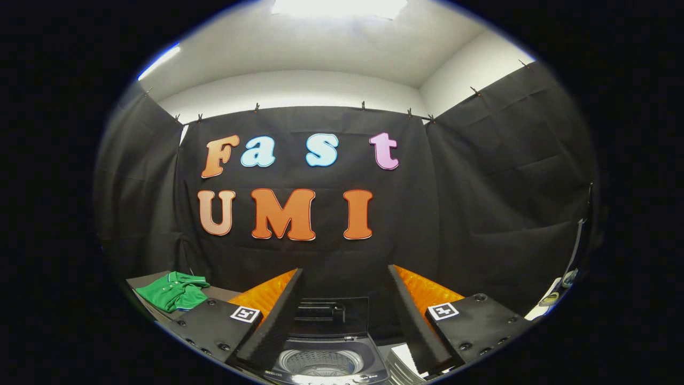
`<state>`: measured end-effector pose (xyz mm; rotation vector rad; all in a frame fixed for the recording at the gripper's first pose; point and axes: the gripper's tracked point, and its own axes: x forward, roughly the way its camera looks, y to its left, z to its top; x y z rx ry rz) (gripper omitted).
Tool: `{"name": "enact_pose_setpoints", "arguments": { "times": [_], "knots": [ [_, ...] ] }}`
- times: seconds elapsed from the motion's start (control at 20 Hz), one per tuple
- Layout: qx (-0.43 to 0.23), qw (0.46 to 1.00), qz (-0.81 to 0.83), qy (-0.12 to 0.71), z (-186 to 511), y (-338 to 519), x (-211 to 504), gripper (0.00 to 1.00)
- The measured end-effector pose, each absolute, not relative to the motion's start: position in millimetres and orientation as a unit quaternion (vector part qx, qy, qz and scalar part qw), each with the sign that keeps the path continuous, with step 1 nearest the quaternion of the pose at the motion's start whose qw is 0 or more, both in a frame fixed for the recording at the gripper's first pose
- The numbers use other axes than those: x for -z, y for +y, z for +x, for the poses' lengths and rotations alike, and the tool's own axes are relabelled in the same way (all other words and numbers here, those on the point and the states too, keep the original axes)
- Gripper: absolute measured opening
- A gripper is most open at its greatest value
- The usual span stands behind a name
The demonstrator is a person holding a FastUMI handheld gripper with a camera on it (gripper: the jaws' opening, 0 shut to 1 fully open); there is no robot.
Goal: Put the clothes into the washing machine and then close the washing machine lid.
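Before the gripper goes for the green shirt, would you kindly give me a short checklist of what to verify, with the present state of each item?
1. Gripper open, nothing between its fingers: ok.
2. Washing machine lid raised, standing upright behind the opening: ok.
3. Drum visible below and between the fingers, free of clothes: cannot tell, as part of it is hidden.
4. Green shirt located, lying crumpled on a surface beside the machine, off to the side of one finger: ok.
5. Gripper lined up with the shirt: not ok, it points at the booth's wall above the machine.
6. Shirt within reach: cannot tell.
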<state>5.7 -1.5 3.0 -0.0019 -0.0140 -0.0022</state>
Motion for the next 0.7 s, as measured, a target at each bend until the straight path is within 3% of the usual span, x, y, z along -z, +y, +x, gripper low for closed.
{"name": "enact_pose_setpoints", "arguments": {
  "times": [0.7],
  "knots": [
    [-0.001,1.0,-0.006,0.005,12,13,7,0.98]
  ]
}}
